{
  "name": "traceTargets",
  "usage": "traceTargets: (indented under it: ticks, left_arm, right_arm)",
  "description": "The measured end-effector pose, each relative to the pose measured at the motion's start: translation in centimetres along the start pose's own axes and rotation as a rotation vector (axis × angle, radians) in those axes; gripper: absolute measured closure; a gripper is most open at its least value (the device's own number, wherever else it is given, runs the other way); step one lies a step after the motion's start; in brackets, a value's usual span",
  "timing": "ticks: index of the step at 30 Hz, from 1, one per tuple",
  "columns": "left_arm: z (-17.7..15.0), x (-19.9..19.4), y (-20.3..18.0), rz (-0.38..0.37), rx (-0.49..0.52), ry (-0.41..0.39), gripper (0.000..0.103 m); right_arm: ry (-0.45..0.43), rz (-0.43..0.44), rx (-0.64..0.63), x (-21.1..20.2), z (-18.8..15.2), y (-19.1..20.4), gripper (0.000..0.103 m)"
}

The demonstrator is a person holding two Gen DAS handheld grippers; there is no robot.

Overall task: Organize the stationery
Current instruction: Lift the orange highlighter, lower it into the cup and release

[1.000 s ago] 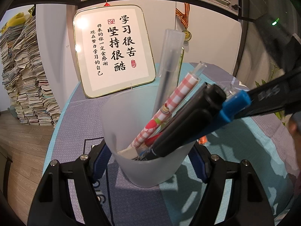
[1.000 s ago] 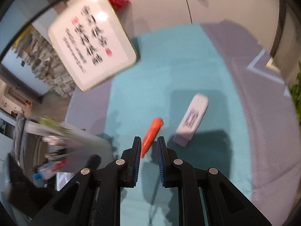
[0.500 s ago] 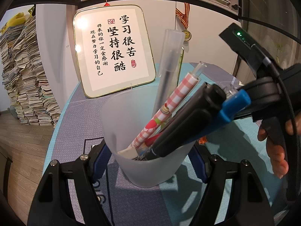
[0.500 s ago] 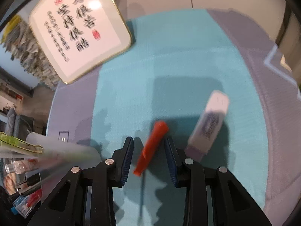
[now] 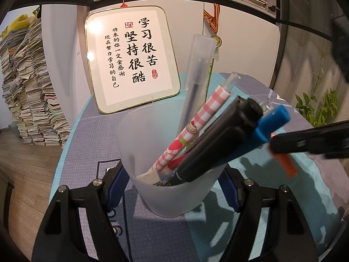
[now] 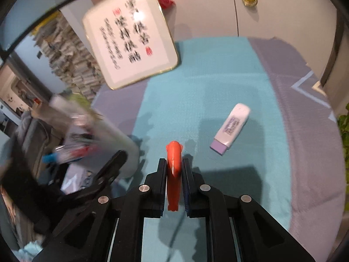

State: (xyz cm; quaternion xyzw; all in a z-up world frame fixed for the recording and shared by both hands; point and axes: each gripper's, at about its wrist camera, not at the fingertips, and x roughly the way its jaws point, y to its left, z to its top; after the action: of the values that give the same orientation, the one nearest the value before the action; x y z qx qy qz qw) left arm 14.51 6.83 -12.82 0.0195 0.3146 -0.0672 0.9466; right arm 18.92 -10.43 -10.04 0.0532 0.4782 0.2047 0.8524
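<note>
My right gripper (image 6: pixel 173 174) has just closed its fingers on the orange pen (image 6: pixel 173 170), lifted above the teal counter (image 6: pixel 218 87); my left gripper (image 5: pixel 172 187) clasps the frosted cup (image 5: pixel 172 187) of pens, while the white eraser (image 6: pixel 231 128) lies nearby.

left gripper (image 5: pixel 174 187): black angular finger arms | blue ribbed pads | silver screw heads | right gripper (image 6: pixel 173 170): same black arms, blue pads, four silver screws, triangular cut-outs in frame
</note>
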Motion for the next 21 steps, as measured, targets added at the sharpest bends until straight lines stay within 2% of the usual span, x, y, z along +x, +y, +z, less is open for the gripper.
traceTargets:
  ticks: [10, 21]
  left_arm:
    - [0.0, 0.0, -0.4, -0.003, 0.002, -0.010, 0.029]
    - [0.2, 0.1, -0.5, -0.005, 0.003, -0.010, 0.029]
  right_arm:
    - [-0.146, 0.019, -0.055, -5.4, 0.2, 1.8, 0.089]
    - [-0.279, 0.122, -0.144, -8.0, 3.7, 6.0, 0.089]
